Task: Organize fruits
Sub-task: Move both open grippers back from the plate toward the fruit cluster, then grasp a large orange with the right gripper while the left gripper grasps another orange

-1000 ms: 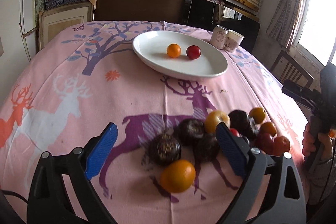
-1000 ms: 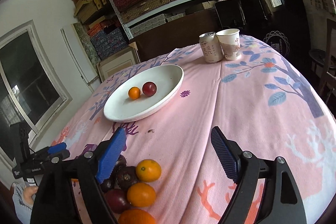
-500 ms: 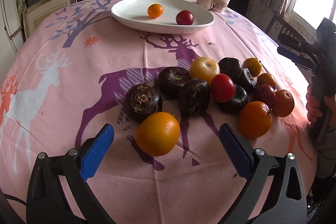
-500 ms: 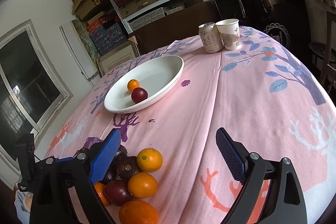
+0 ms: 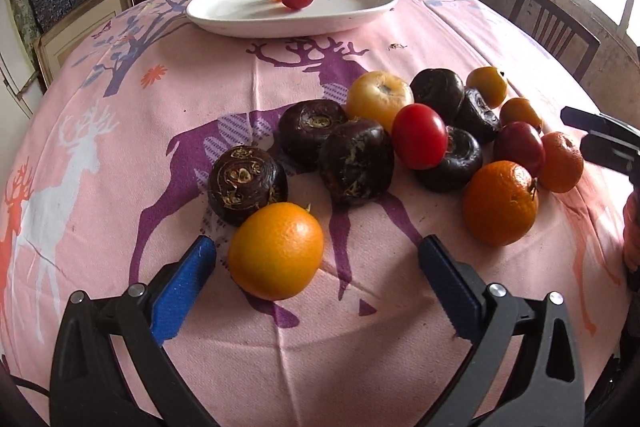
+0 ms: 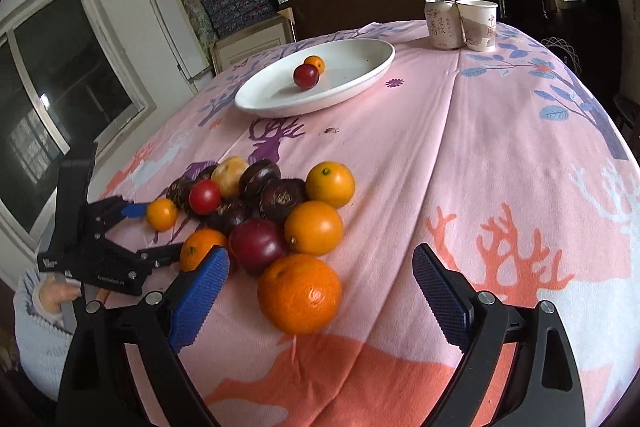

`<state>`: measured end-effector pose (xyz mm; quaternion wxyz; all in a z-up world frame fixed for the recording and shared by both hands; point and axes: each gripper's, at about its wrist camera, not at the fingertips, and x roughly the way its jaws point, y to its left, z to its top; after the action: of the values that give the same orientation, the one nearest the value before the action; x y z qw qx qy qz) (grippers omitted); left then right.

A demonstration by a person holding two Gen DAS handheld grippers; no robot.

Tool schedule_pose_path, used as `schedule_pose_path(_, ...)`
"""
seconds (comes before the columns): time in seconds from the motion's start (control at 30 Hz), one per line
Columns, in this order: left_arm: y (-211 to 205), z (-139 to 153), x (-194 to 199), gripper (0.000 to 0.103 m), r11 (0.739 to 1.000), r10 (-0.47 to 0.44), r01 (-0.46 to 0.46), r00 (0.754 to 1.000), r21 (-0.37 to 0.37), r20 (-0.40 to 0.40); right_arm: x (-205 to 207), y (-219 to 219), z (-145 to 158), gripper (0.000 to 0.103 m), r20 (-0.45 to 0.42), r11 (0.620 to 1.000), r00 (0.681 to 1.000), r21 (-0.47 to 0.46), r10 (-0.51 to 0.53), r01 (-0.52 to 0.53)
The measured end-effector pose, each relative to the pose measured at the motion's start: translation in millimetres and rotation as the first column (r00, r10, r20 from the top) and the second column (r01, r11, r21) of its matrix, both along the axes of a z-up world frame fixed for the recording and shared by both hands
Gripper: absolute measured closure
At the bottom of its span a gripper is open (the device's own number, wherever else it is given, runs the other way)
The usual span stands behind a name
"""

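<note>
Left wrist: left tool (image 5: 316,267) wide, just opened, empty, orange (image 5: 276,251) just ahead between pads, lined up for grasping. Right tool (image 6: 320,279) likewise over mandarin (image 6: 299,293).

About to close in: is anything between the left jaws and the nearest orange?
Nothing visible. The orange sits right ahead of the open left gripper, with bare tablecloth between; a dark fruit touches its far side.
</note>
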<state>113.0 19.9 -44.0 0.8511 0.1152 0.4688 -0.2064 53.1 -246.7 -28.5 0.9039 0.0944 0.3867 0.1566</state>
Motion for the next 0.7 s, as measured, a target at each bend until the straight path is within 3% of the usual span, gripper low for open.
schedule_pose_path(0.17,1,0,0,0.004,1.000,0.000,0.000,1.000,0.002,0.001,-8,16,-4,0.011,-0.015,0.996,0.999,-0.084,0.036,-0.038)
schedule_pose_path(0.27,0,0,0,0.004,1.000,-0.001,0.001,1.000,0.004,0.002,-5,22,-7,0.022,-0.036,0.992,0.998,-0.113,0.052,-0.056)
schedule_pose_path(0.7,0,0,-1,0.004,1.000,-0.001,0.001,1.000,0.000,0.003,4,19,-17,0.056,-0.103,0.997,0.993,-0.042,0.060,-0.064)
